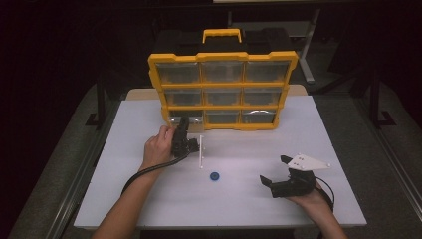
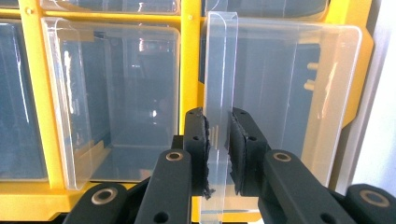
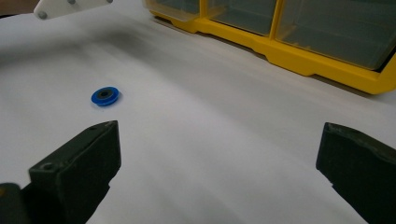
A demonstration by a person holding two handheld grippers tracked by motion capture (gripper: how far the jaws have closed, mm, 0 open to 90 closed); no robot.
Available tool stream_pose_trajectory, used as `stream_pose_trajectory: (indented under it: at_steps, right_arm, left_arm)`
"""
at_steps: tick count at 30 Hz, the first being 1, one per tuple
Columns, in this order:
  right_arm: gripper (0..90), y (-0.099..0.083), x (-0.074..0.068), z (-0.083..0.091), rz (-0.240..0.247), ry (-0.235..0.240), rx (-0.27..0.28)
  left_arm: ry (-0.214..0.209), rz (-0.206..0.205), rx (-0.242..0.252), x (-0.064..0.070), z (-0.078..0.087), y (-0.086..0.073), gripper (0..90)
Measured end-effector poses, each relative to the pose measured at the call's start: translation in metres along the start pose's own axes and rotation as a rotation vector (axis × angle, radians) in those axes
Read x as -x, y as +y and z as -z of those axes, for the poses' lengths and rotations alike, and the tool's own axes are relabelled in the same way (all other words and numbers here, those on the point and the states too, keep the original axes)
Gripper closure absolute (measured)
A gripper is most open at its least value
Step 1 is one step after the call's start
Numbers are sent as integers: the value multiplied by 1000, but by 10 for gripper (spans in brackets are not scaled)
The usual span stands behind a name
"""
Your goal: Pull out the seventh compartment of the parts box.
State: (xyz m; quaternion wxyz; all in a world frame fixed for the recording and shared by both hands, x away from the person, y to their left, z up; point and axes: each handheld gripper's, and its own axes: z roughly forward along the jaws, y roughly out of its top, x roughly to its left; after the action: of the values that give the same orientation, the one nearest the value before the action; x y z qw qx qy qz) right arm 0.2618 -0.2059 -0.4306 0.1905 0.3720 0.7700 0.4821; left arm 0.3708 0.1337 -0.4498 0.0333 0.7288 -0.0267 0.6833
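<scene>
Left gripper (image 1: 191, 145) at the yellow organizer (image 1: 223, 90) — apparently on a clear drawer (image 1: 201, 152) — blue disc (image 1: 215, 176) nearby

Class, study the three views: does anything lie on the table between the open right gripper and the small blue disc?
Nothing visible does. The right gripper has its jaws spread, and bare white table runs from them to the blue disc.

Yellow organizer cases (image 1: 223, 89): one
Clear drawers in its front: nine, three rows of three
Carry handles (image 1: 222, 35) on the case: one
Blue discs (image 1: 215, 176) on the table: one
Clear bins pulled out (image 2: 219, 93): one
White tables (image 1: 308, 129): one
Hand-held grippers: two
</scene>
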Motion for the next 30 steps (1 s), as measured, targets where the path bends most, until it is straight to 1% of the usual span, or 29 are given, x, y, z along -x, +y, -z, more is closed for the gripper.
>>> stream_pose_trajectory:
  at_steps: [2, 5, 12, 13, 16, 20, 21, 22, 24, 27, 30]
  right_arm:
    - [0, 0, 0, 0, -2, -2, 1]
    - [0, 0, 0, 0, -1, -2, 0]
    - [0, 0, 1, 1, -3, -5, 3]
    - [0, 0, 1, 1, -2, -6, 3]
    - [0, 0, 1, 2, -3, -5, 3]
    - [0, 0, 1, 2, -4, -7, 3]
    - [0, 0, 1, 2, -4, -7, 4]
    - [0, 0, 1, 2, -5, -8, 4]
    - [0, 0, 1, 2, -3, -8, 5]
    - [0, 0, 1, 2, -5, -8, 7]
    - [0, 0, 1, 2, -5, -8, 7]
  left_arm:
    - [-2, 4, -1, 0, 1, 0, 782]
    - [-2, -4, -8, 0, 2, 1, 782]
    - [-1, 4, -2, 1, 6, 0, 781]
    - [-2, 0, -3, 0, 6, 0, 781]
    - [0, 9, 1, 1, 8, 1, 781]
    - [-2, 4, -4, 1, 10, 1, 781]
    - [-2, 8, -2, 1, 10, 1, 781]
    - [-3, 3, -4, 1, 11, 1, 781]
    - [-2, 9, 1, 1, 12, 1, 781]
    - [-5, 3, -2, 0, 14, 1, 781]
    - [-5, 11, 4, 1, 14, 1, 781]
